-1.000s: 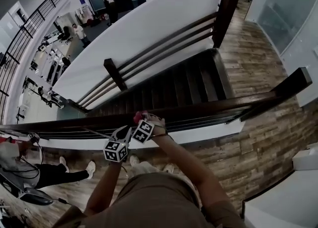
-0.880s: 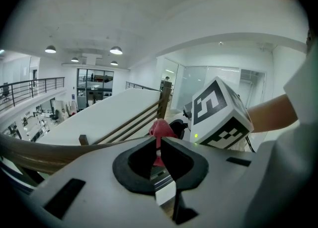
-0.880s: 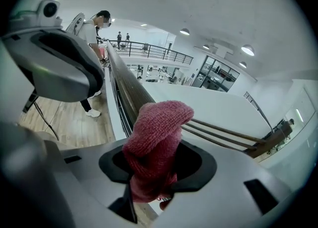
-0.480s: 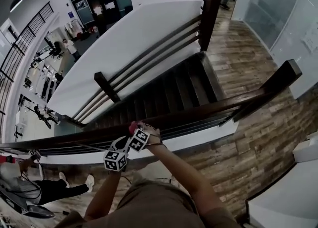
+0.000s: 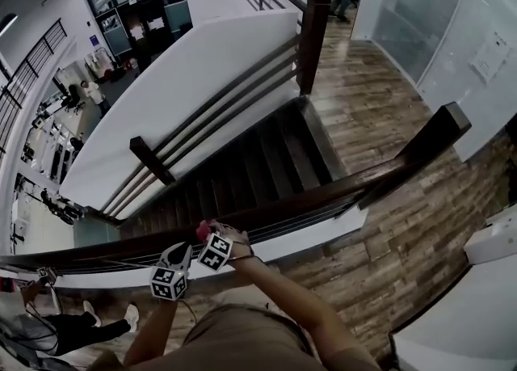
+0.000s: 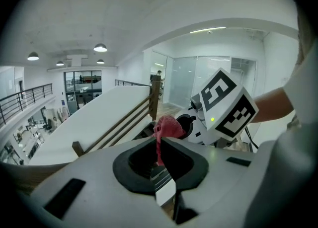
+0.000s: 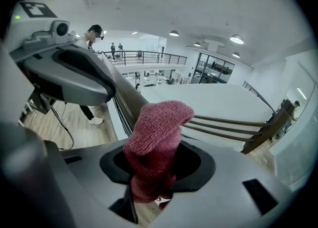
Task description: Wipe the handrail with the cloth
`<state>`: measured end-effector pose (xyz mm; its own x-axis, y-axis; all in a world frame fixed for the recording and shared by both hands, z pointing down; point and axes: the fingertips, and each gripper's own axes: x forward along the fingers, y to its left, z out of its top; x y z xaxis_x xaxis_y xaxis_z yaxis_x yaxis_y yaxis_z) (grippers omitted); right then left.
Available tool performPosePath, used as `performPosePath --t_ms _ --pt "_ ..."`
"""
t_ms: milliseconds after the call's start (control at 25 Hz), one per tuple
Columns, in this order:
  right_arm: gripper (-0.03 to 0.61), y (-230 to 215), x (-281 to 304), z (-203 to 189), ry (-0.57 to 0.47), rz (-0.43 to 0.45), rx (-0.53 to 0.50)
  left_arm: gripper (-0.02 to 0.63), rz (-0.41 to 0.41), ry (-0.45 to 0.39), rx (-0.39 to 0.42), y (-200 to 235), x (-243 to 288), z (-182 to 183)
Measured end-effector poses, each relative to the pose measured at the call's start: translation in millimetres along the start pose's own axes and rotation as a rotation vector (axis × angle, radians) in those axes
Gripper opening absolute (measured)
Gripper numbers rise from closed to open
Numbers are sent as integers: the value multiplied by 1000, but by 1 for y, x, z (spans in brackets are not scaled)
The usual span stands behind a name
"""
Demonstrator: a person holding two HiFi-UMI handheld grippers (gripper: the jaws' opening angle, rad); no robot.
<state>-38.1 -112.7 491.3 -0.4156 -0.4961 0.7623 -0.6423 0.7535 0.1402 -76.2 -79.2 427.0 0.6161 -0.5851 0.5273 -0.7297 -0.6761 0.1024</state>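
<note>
A dark wooden handrail (image 5: 323, 200) runs across the head view over a stairwell. A red knitted cloth (image 5: 202, 229) lies on top of it. My right gripper (image 5: 208, 238) has the bunched cloth (image 7: 156, 142) between its jaws, which are closing and press on it. My left gripper (image 5: 184, 255) sits close beside it on the left, shut on a thin hanging edge of the cloth (image 6: 159, 150). In the left gripper view the bulk of the cloth (image 6: 168, 126) sits just ahead, next to the right gripper's marker cube (image 6: 223, 108).
Dark stairs (image 5: 266, 159) descend beyond the rail, with a second railing (image 5: 218, 111) and a white wall behind. The rail ends at a slanted post (image 5: 428, 139) on the right. Wood-plank floor (image 5: 380, 256) lies underfoot. A person's legs (image 5: 73, 333) show at lower left.
Both grippers and the cloth have slid together along the handrail toward its right end. The head view has shifted with them. Both jaws keep their hold on the cloth.
</note>
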Motion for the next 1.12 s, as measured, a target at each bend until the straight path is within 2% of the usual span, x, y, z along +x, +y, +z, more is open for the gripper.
performPosePath --t_ms 280,560,840,1120 --pt "171 -39 -28 -43 -15 20 -31 20 19 15 5 -33 37 25" --pt "166 -85 -55 -85 -17 36 -40 20 2 -14 8 -76 92 57" --pt "166 -145 -86 -144 -35 25 8 20 -5 -6 20 -109 141 66" --pt "164 -181 -107 -179 -53 34 50 20 -12 -22 12 -148 173 75"
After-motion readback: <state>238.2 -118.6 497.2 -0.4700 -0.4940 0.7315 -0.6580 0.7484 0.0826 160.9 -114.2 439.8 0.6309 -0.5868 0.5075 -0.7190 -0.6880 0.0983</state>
